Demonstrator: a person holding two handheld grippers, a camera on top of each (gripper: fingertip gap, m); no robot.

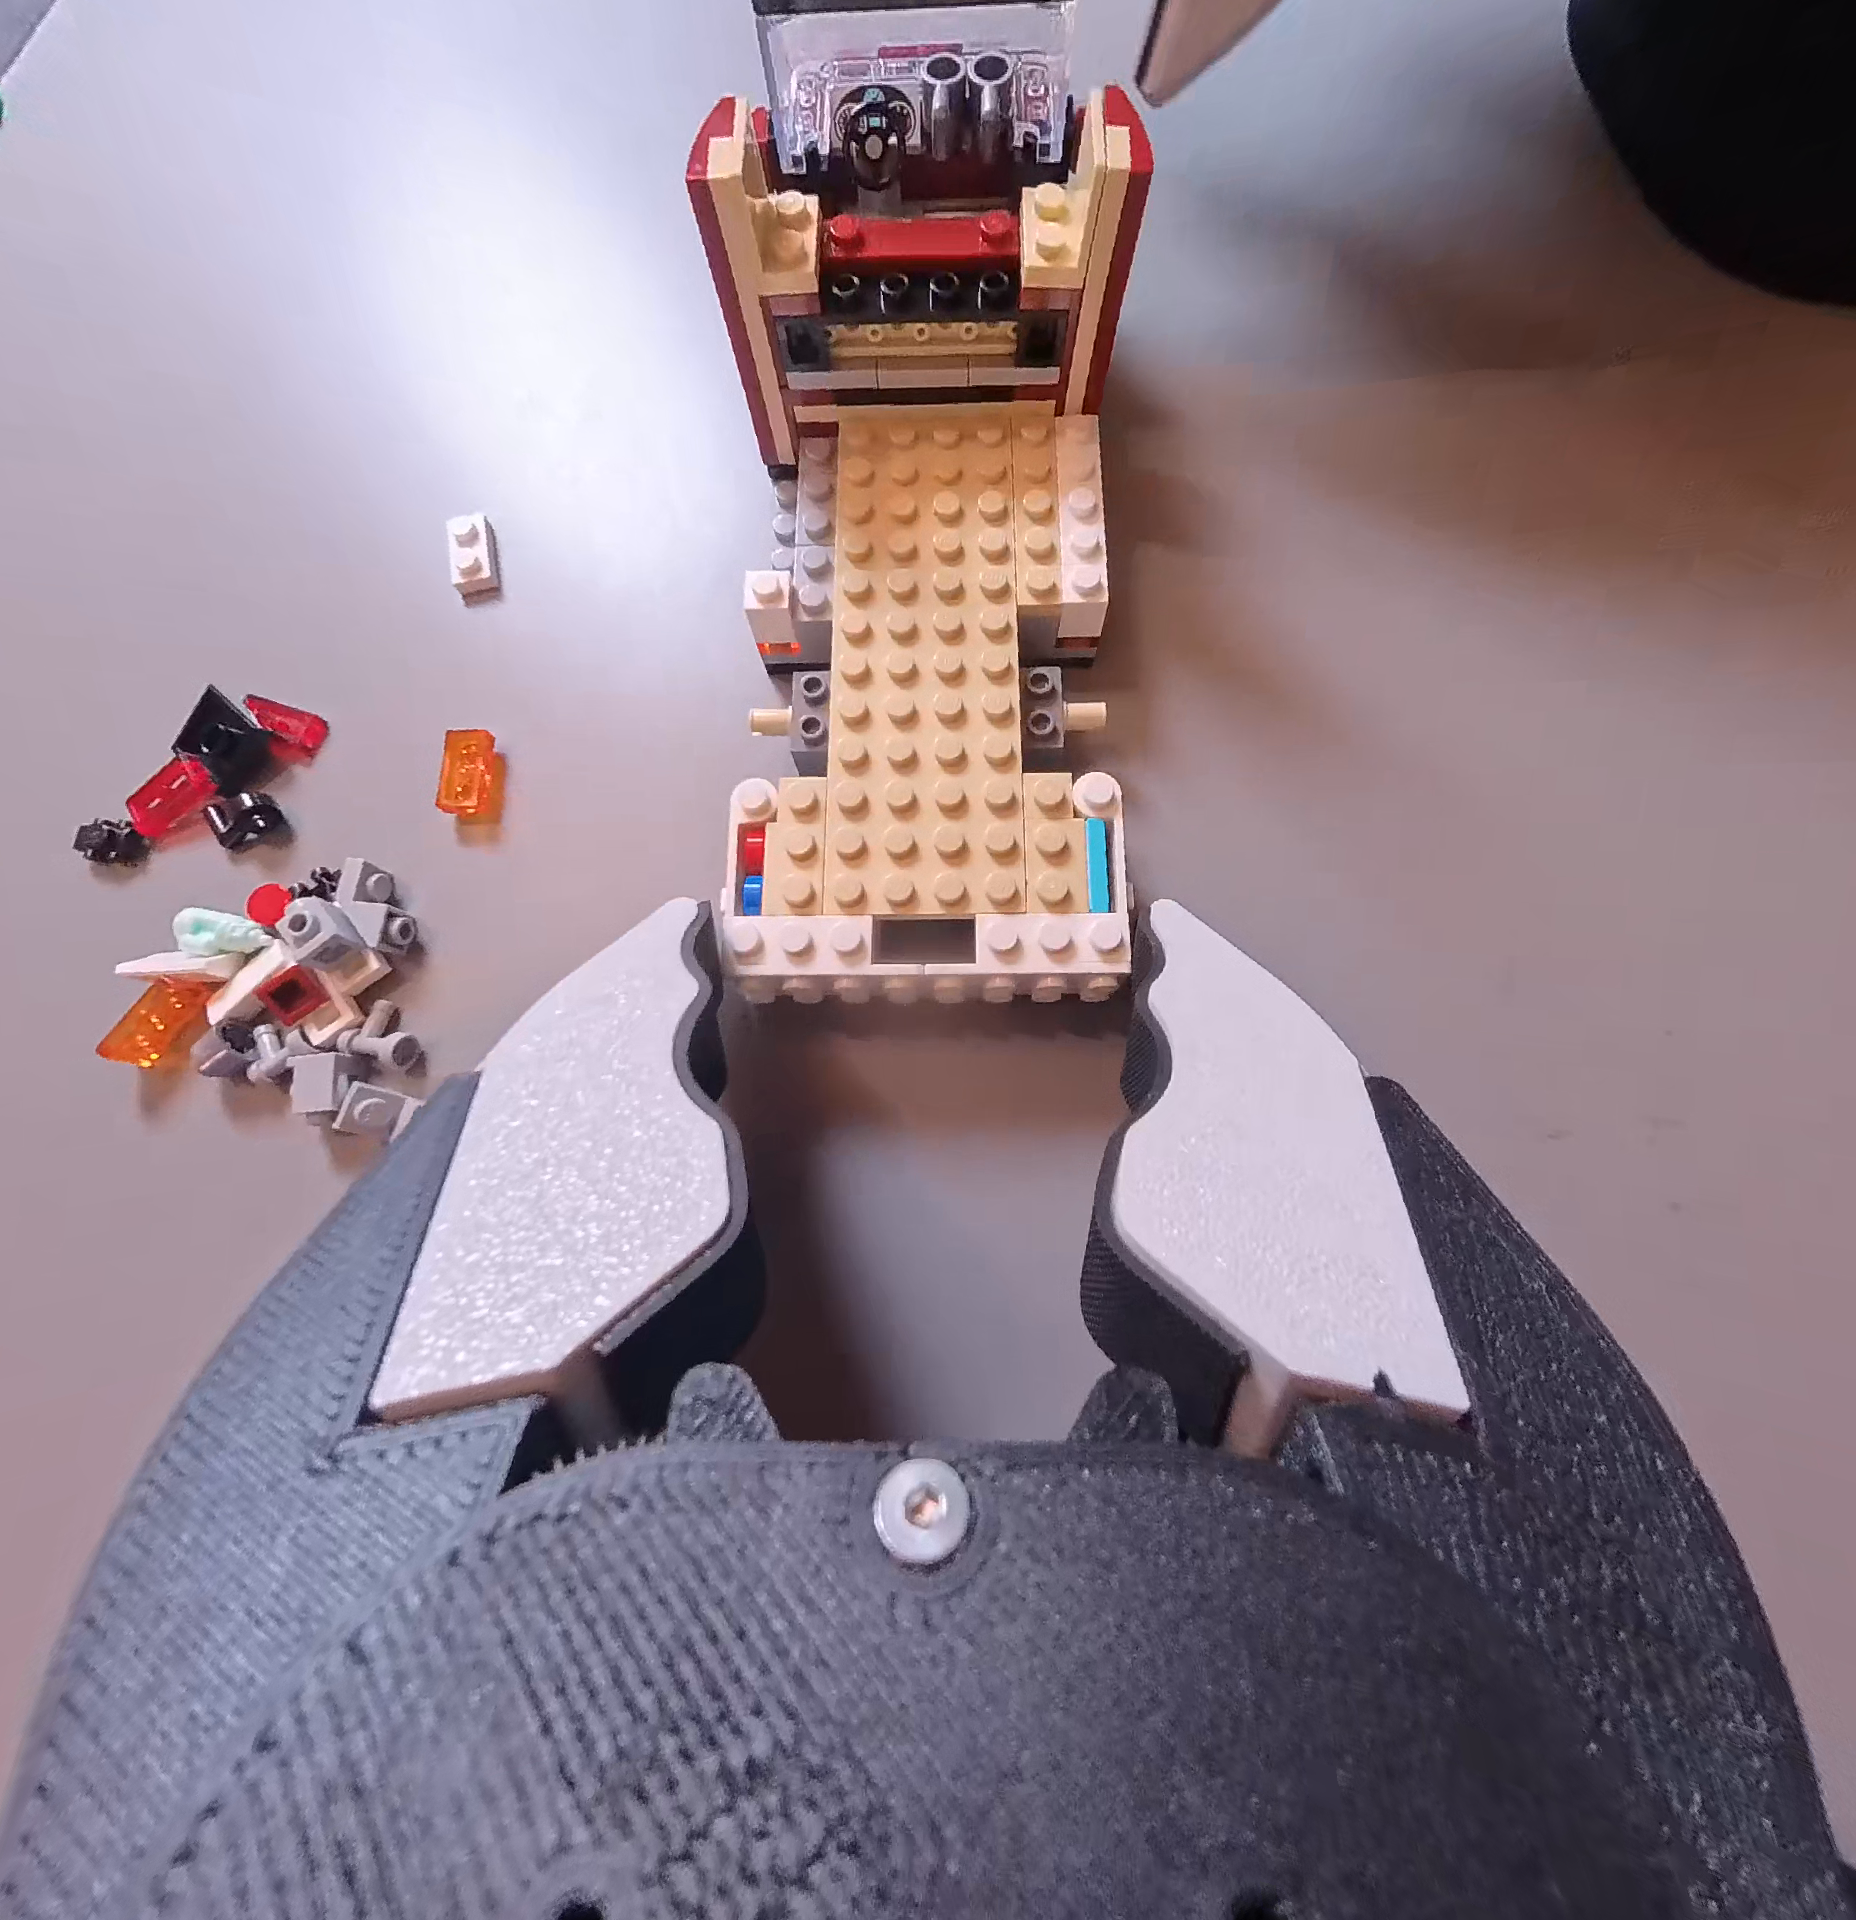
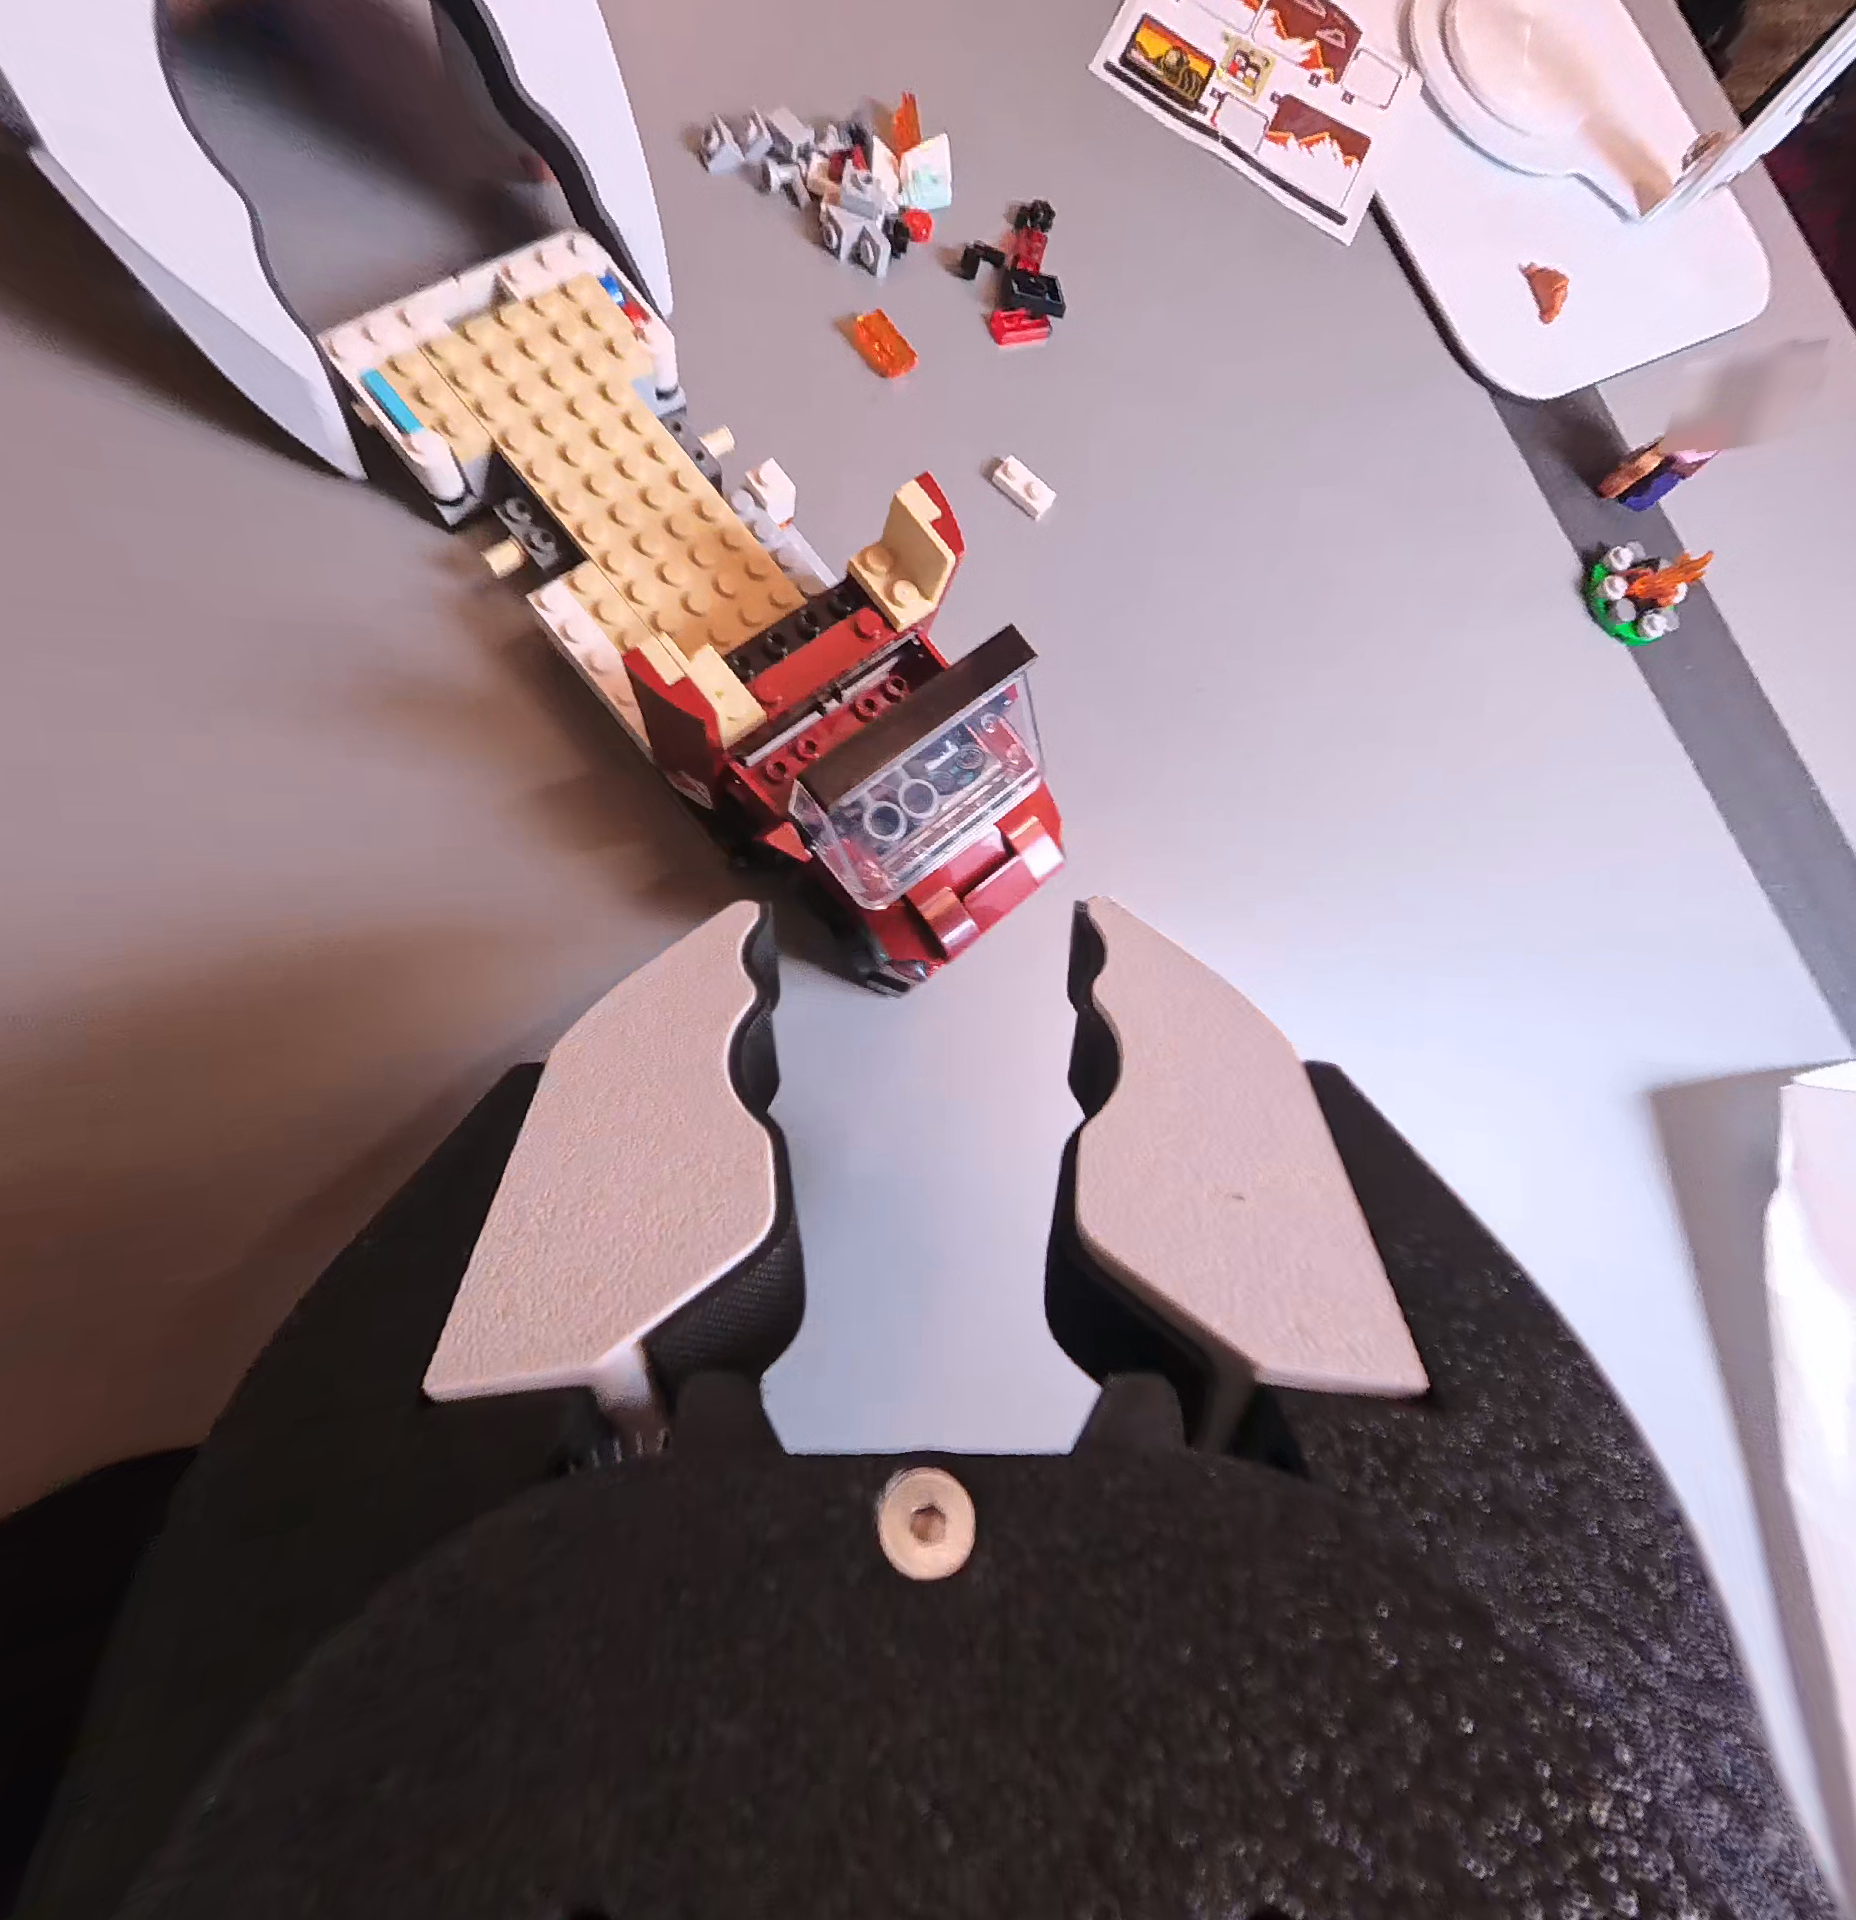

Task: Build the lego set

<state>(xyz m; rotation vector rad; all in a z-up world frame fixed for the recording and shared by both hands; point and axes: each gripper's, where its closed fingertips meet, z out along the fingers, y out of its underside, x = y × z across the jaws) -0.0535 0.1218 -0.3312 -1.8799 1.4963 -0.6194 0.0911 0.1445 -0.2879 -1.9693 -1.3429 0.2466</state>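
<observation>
A half-built lego truck [image 1: 934, 665] stands on the grey table: tan studded bed, white rear end, dark red cab with a clear windscreen [image 2: 934, 800]. My left gripper [image 1: 929, 925] has a finger against each side of the white rear end and holds it; it also shows in the right wrist view [image 2: 124, 156]. My right gripper [image 2: 924, 914] is open and empty, its fingertips just in front of the truck's dark red nose [image 2: 965, 904]. One of its fingertips [image 1: 1194, 42] shows beyond the cab in the left wrist view.
Left of the truck lie a white 1x2 plate [image 1: 473, 556], an orange clear piece [image 1: 470, 771], red and black bits [image 1: 217, 769] and a grey-white pile [image 1: 280, 977]. A sticker sheet [image 2: 1256, 114], a white stand [image 2: 1589, 208] and a small green build [image 2: 1641, 597] lie farther off. About 15 cm separates my left fingertips from my right. The orange clear piece [image 1: 470, 771] lies some 5 cm from my left tips, 15 cm from my right tips. Seen from the right wrist view [image 2: 878, 341] as well.
</observation>
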